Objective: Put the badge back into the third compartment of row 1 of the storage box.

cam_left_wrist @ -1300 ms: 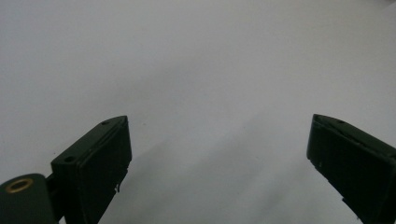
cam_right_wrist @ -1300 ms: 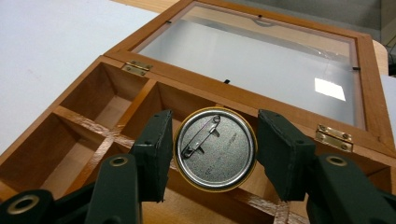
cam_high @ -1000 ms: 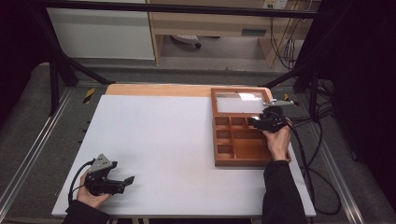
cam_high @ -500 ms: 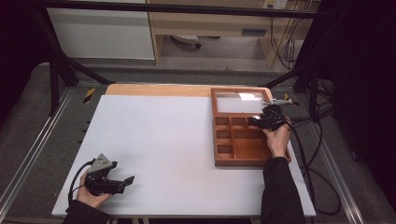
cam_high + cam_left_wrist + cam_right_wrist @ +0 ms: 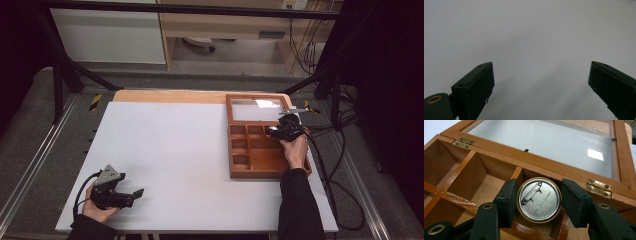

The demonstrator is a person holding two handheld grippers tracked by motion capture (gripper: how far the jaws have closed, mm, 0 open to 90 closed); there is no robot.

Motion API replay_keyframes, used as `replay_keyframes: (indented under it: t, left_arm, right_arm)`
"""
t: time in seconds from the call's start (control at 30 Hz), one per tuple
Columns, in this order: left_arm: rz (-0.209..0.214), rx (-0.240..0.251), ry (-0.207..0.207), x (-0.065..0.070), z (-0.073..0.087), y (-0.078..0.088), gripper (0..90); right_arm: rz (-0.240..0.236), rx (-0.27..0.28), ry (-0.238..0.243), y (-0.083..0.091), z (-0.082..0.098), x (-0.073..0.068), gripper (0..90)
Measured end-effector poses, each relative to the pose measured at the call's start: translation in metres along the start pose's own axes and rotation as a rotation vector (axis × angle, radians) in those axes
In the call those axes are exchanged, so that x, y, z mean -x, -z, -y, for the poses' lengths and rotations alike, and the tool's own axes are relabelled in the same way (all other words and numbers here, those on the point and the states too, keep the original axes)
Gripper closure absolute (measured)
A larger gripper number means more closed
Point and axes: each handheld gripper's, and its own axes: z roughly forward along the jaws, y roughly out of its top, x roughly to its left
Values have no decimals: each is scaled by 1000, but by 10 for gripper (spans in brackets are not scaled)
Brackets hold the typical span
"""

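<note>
Right gripper view: my right hand-held gripper [image 5: 537,200] was clamped on a round pin badge [image 5: 539,199], back side facing cam, safety-pin clasp visible, gold rim. Both pads pressed its edges, left & right. Badge sat over the wooden box [image 5: 499,152], at the compartment row next to the hinged side; couldn't tell if it touched the compartment floor. Glass-panel lid [image 5: 549,142] lay open flat behind, brass hinges at both ends.

High view: right hand-held gripper [image 5: 283,131] was over the box [image 5: 255,170] near its rear right compartments, box on the right part of the counter [image 5: 175,150], lid [image 5: 257,108] folded back toward the far edge. My left hand-held gripper [image 5: 137,192] was at the near-left corner of the counter, well apart from the box, pointing right.

Left gripper view: left hand-held gripper [image 5: 540,85] had jaws spread wide, nothing btwn them, plain white counter [image 5: 536,37] surface under.
</note>
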Motion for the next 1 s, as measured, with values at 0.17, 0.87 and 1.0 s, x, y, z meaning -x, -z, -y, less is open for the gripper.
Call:
replay_keyframes:
  t: [0.17, 0.87, 1.0]
  left_arm:
    - [0, -1, 0, 0, 0, 0, 61]
    - [0, -2, -2, 0, 0, 0, 61]
    - [0, -2, -2, 0, 0, 0, 60]
  right_arm:
    - [-6, -7, 12, -2, 1, -2, 478]
    - [-1, 2, 16, 0, 1, -2, 408]
    - [-3, 16, 20, 4, 1, -4, 391]
